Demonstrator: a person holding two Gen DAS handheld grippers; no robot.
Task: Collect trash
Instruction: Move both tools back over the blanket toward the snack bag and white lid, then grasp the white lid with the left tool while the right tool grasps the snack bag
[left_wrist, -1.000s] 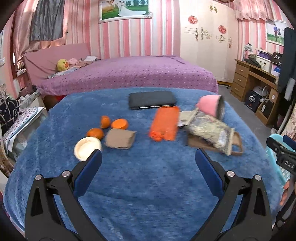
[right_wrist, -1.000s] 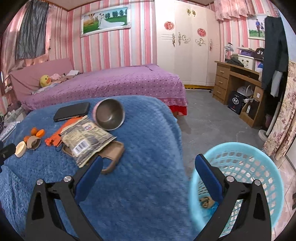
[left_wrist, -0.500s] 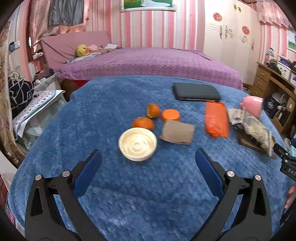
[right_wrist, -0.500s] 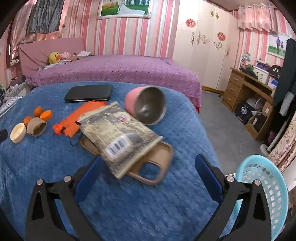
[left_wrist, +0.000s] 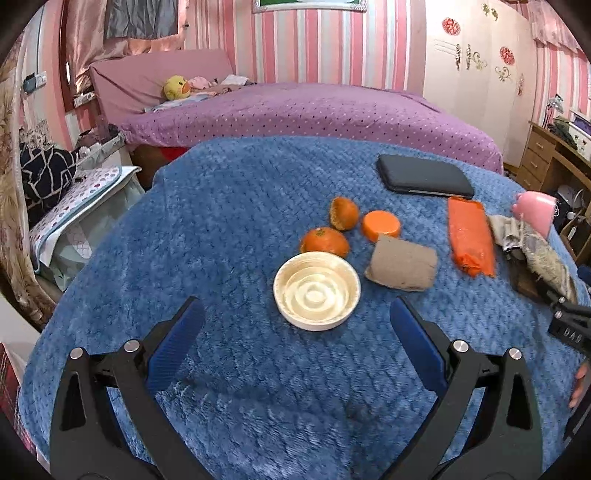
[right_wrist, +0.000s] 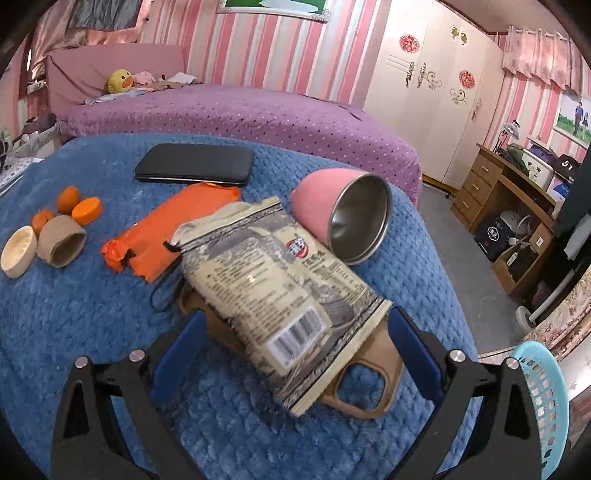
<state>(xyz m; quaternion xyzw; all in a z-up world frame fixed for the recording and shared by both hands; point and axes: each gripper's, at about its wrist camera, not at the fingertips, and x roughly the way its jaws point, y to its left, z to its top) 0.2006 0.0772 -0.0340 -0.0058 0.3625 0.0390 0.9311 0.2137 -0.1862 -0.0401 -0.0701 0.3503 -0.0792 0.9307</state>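
Observation:
My left gripper (left_wrist: 295, 332) is open and empty, just short of a cream paper bowl (left_wrist: 316, 290) on the blue blanket. Beyond the bowl lie orange peels (left_wrist: 325, 240), an orange lid (left_wrist: 380, 225), a brown cardboard roll (left_wrist: 402, 263) and an orange wrapper (left_wrist: 470, 236). My right gripper (right_wrist: 295, 343) is open, its fingers either side of the near end of a grey snack bag (right_wrist: 273, 277), which lies on a brown board (right_wrist: 373, 373). The blue trash basket (right_wrist: 543, 398) is at the lower right.
A black phone (right_wrist: 195, 168) lies at the back of the blanket. A pink metal cup (right_wrist: 347, 218) lies on its side beside the bag. A purple bed (left_wrist: 295, 110) stands behind, a wooden desk (right_wrist: 517, 192) at right.
My left gripper swung left and closer to the cream bowl. My right gripper swung from the basket onto the table and closed in on the snack bag.

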